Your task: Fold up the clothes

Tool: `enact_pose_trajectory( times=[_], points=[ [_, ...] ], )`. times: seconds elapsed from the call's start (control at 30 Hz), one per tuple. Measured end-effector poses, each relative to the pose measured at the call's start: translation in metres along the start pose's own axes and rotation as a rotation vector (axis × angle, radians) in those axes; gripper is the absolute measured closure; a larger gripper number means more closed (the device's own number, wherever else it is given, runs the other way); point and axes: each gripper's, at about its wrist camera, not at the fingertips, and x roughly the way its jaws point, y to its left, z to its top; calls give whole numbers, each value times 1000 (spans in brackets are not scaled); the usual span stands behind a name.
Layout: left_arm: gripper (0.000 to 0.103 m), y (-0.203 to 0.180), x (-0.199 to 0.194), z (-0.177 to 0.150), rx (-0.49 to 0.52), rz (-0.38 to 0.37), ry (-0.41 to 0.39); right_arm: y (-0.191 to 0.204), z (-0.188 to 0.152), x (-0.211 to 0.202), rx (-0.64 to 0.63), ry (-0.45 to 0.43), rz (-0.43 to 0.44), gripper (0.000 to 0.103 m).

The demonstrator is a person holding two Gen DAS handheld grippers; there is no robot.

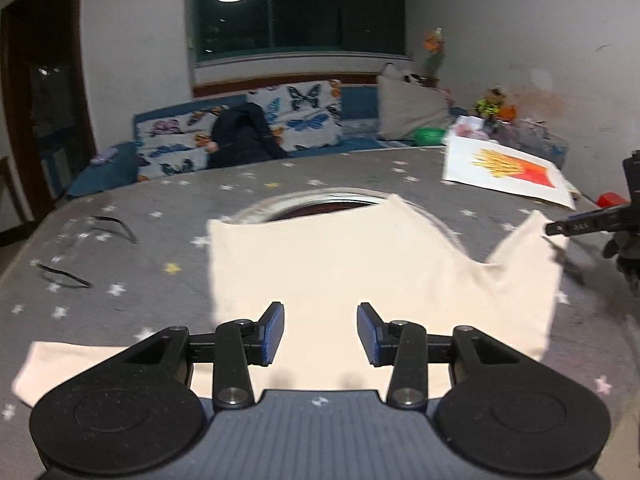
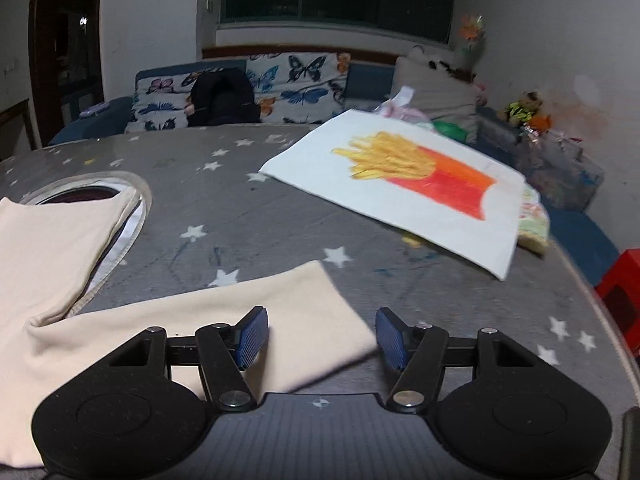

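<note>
A cream garment [image 1: 360, 264] lies on the grey star-patterned table [image 1: 160, 208], partly folded, with one sleeve stretching toward the lower left. My left gripper [image 1: 320, 332] is open just above its near part, holding nothing. In the right wrist view the same cream garment [image 2: 60, 264] lies at the left, and one sleeve [image 2: 288, 312] reaches under my right gripper [image 2: 322, 336], which is open with the sleeve end between its blue pads. The right gripper also shows at the far right of the left wrist view [image 1: 592, 224].
A white sheet with a french-fries drawing [image 2: 420, 184] lies on the table's far right. A round hole with a rim [image 1: 320, 204] sits in the table behind the garment. Black eyeglasses [image 1: 80, 240] lie at the left. A butterfly-print sofa [image 1: 240, 128] stands behind.
</note>
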Motion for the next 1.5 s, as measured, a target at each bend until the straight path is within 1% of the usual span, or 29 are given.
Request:
enact_pose_trajectory(
  times=[0.13,0.23,0.27,0.4,0.5,0.53,0.57,0.67,0.7,0.77,0.8,0.83,0.9,0.93,0.97,1.03,1.13,1.2,1.27,1.5],
  points=[
    [63,-24,7,0,24,-72,12,-5,-4,-9,25,-4,29,40],
    [70,-40,14,2,24,-122,26,-6,-10,-9,33,11,32,40],
    [70,-45,16,2,24,-137,32,-6,-13,-11,40,17,33,40],
    [70,-62,24,4,28,-175,45,-6,-22,-18,72,38,40,40],
    [69,-70,25,6,19,-191,49,-5,-28,-23,79,41,43,37],
    [66,-72,26,6,13,-196,52,-5,-30,-25,82,40,43,35],
    [61,-74,25,7,6,-200,52,-5,-33,-26,84,40,44,34],
    [54,-76,22,8,-12,-208,49,-5,-38,-28,93,28,39,29],
    [53,-77,21,9,-18,-210,48,-5,-39,-29,97,24,37,25],
    [44,-79,19,10,-20,-209,43,-4,-42,-29,95,14,31,24],
    [43,-81,17,11,-19,-207,40,-2,-43,-29,89,8,26,22],
    [42,-81,16,11,-19,-205,36,-1,-43,-28,85,5,25,17],
    [34,-82,13,13,-27,-203,26,0,-44,-27,88,3,17,11],
    [27,-82,11,14,-32,-201,20,1,-45,-26,90,2,13,9],
    [24,-82,10,14,-37,-198,14,1,-45,-26,90,0,10,9],
    [22,-82,6,16,-43,-196,1,2,-46,-25,90,-2,5,3],
    [12,-83,4,19,-54,-196,-17,0,-46,-23,108,0,3,0],
    [7,-84,3,21,-63,-197,-27,0,-46,-23,107,1,3,0],
    [0,-83,3,23,-78,-198,-34,0,-47,-23,105,1,1,0],
    [0,-81,3,28,-130,-204,-57,7,-45,-22,99,2,-3,0]
  ],
)
